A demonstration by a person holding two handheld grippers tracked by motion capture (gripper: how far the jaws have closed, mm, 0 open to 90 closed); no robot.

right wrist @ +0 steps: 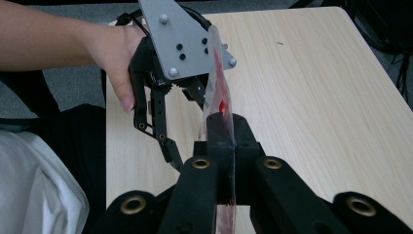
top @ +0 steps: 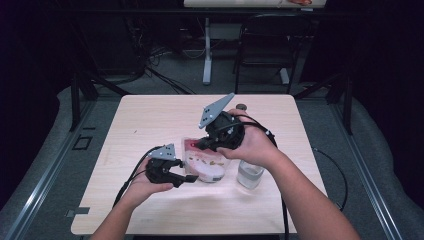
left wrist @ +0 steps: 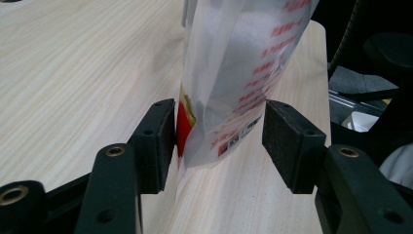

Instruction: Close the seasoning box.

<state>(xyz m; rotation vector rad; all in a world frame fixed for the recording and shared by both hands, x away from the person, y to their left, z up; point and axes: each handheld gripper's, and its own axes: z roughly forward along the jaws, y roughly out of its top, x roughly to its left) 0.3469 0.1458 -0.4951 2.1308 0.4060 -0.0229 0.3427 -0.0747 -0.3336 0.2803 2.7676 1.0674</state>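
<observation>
A clear plastic bag [top: 207, 162] with red print and pale contents stands upright near the middle of the table [top: 150, 125]. My right gripper [top: 198, 145] reaches down from the right and is shut on the bag's top edge; in the right gripper view its jaws [right wrist: 225, 131] pinch the thin film [right wrist: 217, 83]. My left gripper [top: 190, 178] sits low at the bag's lower left. In the left gripper view it stands open [left wrist: 219, 141], with the bag's bottom corner [left wrist: 234, 73] between the pads. The left pad [left wrist: 158, 141] is against the bag and the right pad stays apart.
A clear glass [top: 249, 175] stands just right of the bag, under my right wrist. A small round dark object [top: 241, 106] lies near the table's far edge. A chair [top: 265, 45] and desk legs stand beyond the table.
</observation>
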